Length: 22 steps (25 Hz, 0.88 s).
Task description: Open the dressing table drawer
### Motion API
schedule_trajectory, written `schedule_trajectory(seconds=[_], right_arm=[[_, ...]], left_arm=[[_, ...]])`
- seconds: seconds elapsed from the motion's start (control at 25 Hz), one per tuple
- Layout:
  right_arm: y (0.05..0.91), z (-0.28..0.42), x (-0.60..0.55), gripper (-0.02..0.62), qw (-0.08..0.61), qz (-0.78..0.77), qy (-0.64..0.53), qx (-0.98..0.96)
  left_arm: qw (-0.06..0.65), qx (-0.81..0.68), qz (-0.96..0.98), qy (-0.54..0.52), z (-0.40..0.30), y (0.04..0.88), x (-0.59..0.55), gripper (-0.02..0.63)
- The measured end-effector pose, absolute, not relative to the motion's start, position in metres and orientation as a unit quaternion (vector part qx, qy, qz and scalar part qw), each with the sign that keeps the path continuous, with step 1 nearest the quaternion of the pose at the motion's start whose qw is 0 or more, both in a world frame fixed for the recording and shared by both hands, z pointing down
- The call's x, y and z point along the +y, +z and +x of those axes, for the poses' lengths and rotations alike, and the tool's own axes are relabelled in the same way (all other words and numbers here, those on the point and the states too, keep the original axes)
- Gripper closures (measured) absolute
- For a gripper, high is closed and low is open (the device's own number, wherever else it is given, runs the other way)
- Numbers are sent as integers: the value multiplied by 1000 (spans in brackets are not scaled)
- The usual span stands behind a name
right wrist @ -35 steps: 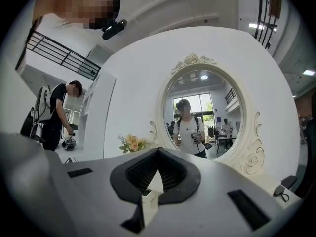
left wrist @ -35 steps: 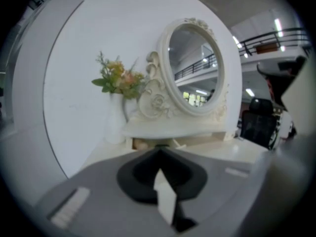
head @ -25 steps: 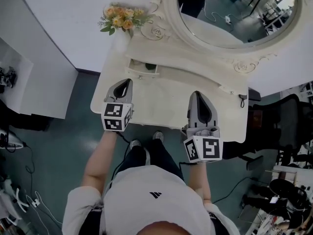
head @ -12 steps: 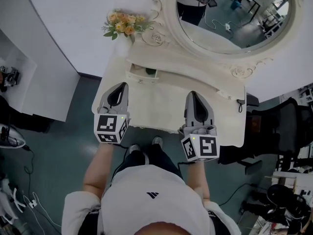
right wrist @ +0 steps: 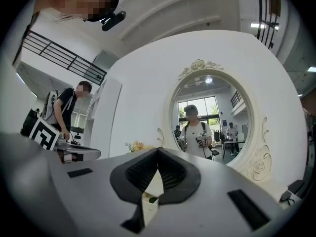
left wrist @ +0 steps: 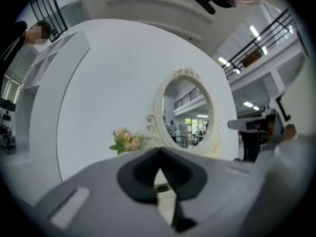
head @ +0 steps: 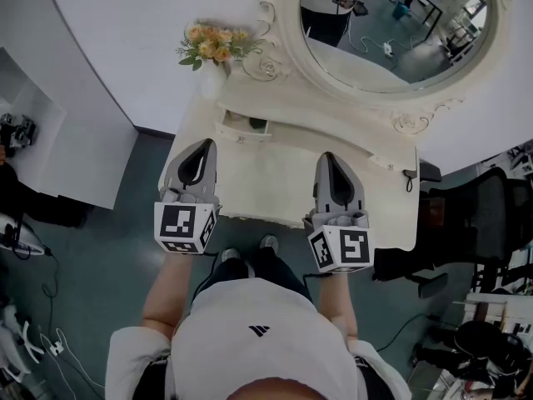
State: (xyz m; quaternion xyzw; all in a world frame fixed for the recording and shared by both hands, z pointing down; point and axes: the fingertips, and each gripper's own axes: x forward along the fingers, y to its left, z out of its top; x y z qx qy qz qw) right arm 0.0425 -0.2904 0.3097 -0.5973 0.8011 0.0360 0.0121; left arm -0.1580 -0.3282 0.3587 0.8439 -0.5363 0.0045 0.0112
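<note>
1. Cream bench (head: pixel 266 182): sits right below the mirror (head: pixel 391 23), its bare top spreading forward from the mirror's carved frame.
2. Oval mirror: stands upright at the back edge and reflects a lit room. In the right gripper view, shows a person in a white shirt (right wrist: pixel 197 132) holding grippers.
3. Black chair (head: pixel 487 215): stands on the floor, below and to the right of the mirror, just past the bench's end.
4. Left gripper (head: pixel 202 146): hangs over the near left part of the bench, below and left of the mirror, pointing level toward it. Jaws pressed together at the tips with nothing between them, as seen in the left gripper view.
5. Right gripper (head: pixel 331 158): hangs over the near middle of the bench, straight below the mirror, also pointing at it. Jaws together at the tips and empty in the right gripper view.
6. Bunch of yellow and peach flowers (head: pixel 212 44): stands beside the mirror's left edge, close to the frame's scrollwork.
7. Small drawer (head: pixel 237 130): sits in the low ledge under the mirror's lower left rim. Pulled part-way out, with something dark inside, apart from both grippers.
</note>
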Motion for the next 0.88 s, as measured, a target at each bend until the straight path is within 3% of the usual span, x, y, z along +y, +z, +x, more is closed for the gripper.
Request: schedule_trajectory(seconds=[0.88], right_arm=[[297, 37, -277, 594, 13, -601, 56, 797]], left_arm=[[-16, -540, 841, -25, -165, 331, -309, 597]])
